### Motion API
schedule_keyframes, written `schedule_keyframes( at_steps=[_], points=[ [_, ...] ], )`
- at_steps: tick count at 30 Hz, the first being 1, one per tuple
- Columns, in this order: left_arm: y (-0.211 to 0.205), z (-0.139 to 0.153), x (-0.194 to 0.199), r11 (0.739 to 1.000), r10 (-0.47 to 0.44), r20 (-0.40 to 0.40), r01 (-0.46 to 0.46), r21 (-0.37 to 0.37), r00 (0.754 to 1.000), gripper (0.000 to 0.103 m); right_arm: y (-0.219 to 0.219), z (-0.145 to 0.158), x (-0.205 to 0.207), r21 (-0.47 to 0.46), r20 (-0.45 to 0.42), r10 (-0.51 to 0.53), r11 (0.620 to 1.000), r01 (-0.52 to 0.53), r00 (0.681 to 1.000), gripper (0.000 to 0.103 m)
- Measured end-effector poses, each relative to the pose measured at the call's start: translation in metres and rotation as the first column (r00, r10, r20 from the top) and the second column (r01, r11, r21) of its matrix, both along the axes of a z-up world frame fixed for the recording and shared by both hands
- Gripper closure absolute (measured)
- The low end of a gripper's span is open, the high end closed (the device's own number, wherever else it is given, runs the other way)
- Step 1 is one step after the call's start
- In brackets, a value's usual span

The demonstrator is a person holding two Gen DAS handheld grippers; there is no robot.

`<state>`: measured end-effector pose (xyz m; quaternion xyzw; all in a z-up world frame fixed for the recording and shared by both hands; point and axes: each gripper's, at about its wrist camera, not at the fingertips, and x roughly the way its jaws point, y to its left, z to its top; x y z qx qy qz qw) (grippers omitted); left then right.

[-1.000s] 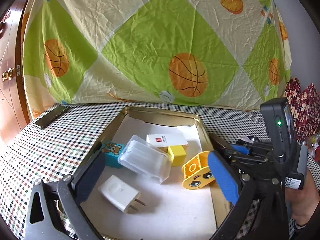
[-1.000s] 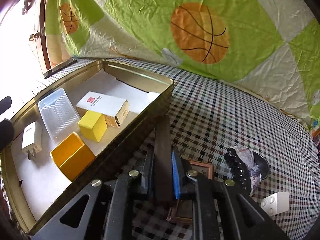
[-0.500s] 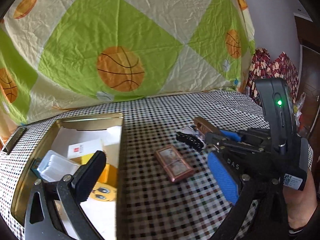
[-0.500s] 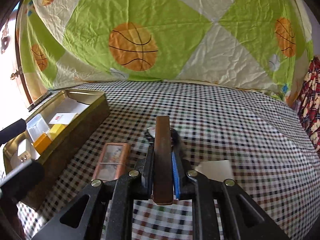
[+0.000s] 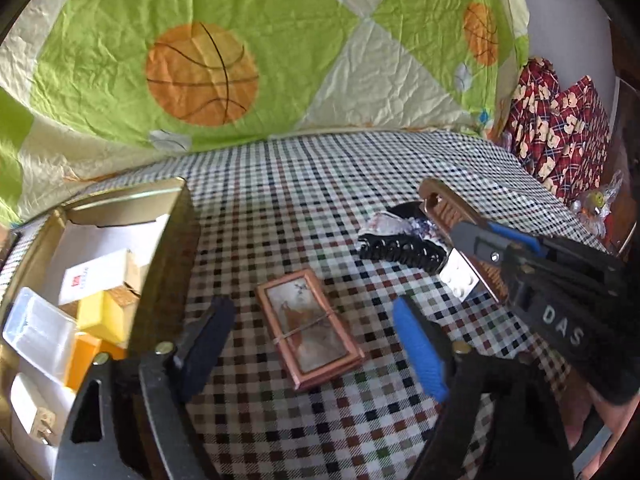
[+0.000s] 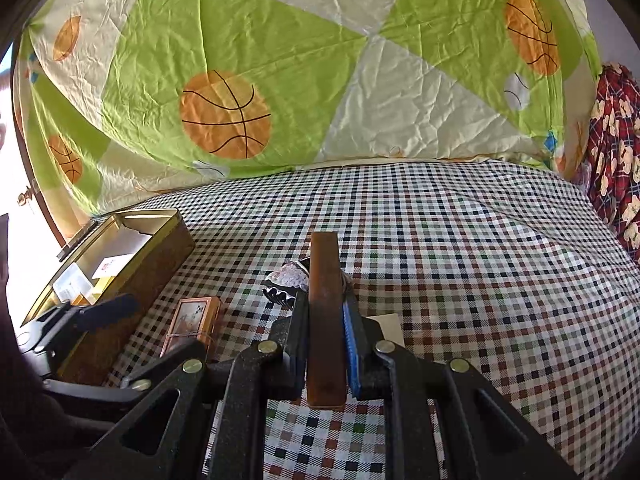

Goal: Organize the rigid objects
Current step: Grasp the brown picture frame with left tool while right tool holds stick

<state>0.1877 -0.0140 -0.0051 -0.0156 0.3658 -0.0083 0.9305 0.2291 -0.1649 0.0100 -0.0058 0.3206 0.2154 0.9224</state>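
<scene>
Checked cloth [image 5: 320, 184] beneath down-tilted closing left tongs [image 5: 316, 336]

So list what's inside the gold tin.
In the gold tin: a white box with a red logo, a yellow block, a clear plastic case, an orange piece and a white charger plug. The left gripper hides the near corner.

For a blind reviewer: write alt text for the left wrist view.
The left gripper, jaws closing, straddles a copper-framed picture on a checked cloth. A gold tin sits left; the right gripper holds a brown bar right.
</scene>
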Motion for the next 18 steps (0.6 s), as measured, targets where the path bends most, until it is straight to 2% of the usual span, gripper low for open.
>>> schedule_keyframes(
  at_steps=[4, 7, 8, 10, 12, 18],
  points=[
    [-0.002, -0.008, 0.009, 1.000, 0.020, -0.072, -0.019, 0.016, 0.997, 0.027, -0.001, 0.000, 0.001, 0.004, -0.002, 0.005, 1.000, -0.005, 1.000, 0.086],
    [0.004, -0.017, 0.015, 0.999, 0.014, -0.137, -0.018, -0.031, 0.991, 0.027, 0.003, 0.000, 0.001, -0.015, -0.002, 0.017, 1.000, -0.017, 1.000, 0.086],
    [0.004, -0.019, 0.016, 0.999, 0.006, -0.149, -0.012, -0.042, 0.989, 0.031, 0.005, -0.001, 0.001, -0.026, -0.001, 0.022, 0.999, -0.022, 1.000, 0.086],
    [0.004, -0.018, 0.014, 0.999, 0.005, -0.146, -0.011, -0.040, 0.989, 0.040, 0.009, -0.001, 0.001, -0.045, -0.002, 0.033, 0.998, -0.033, 0.999, 0.086],
    [0.002, -0.017, 0.011, 0.999, -0.008, -0.138, 0.003, -0.041, 0.990, 0.055, 0.010, -0.002, 0.001, -0.051, -0.003, 0.035, 0.998, -0.035, 0.999, 0.086],
    [0.008, -0.014, 0.007, 0.997, -0.027, -0.120, 0.018, -0.073, 0.992, 0.057, 0.010, -0.002, -0.001, -0.054, 0.010, 0.032, 0.998, -0.032, 0.999, 0.086]
  ],
)
